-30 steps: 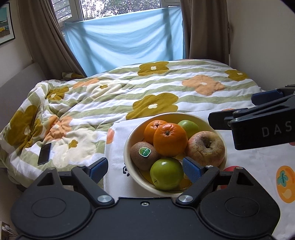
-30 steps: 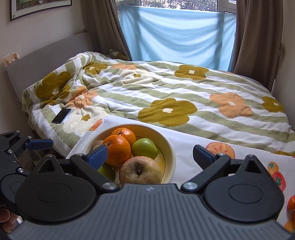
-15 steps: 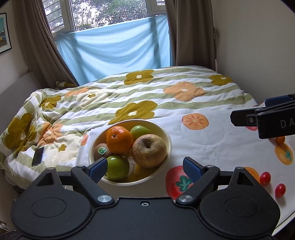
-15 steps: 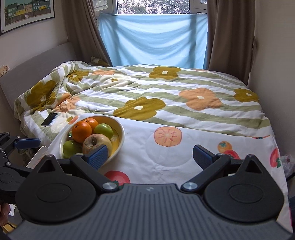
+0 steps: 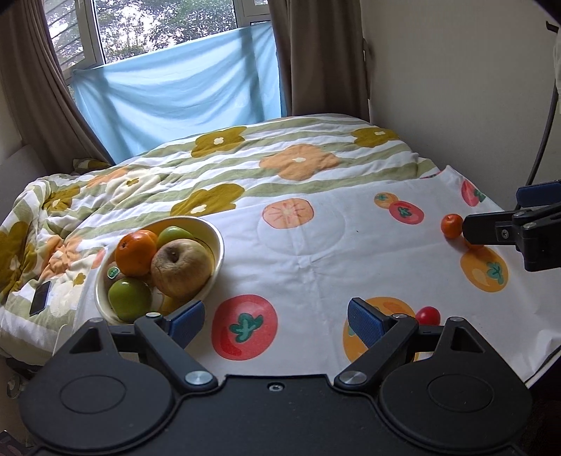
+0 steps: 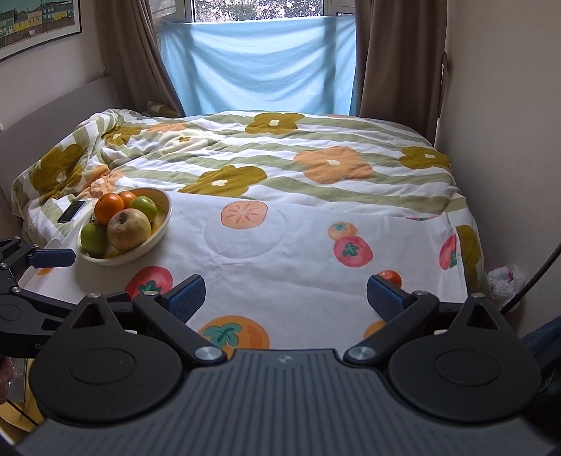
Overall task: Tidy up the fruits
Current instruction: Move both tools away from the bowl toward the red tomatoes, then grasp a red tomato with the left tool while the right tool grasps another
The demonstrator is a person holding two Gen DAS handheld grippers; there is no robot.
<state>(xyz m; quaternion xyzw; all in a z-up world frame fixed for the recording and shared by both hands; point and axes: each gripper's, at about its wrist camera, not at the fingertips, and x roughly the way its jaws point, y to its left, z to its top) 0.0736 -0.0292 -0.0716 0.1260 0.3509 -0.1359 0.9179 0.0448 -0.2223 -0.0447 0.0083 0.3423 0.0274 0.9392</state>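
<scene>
Noting both tools, left (image 5: 275, 317) and right (image 6: 285, 293), wide and empty, we judge bowl (image 5: 215, 242) filled, small loose fruits (image 5: 452, 226) still outstanding.

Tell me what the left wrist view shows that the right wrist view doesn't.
Left wrist only: a red cherry tomato by its right finger, and the kiwi in the bowl. Right wrist only: the framed picture and a plastic bag on the floor. Both: the fruit bowl, the phone, the small orange fruit, and both grippers open, left and right.
</scene>
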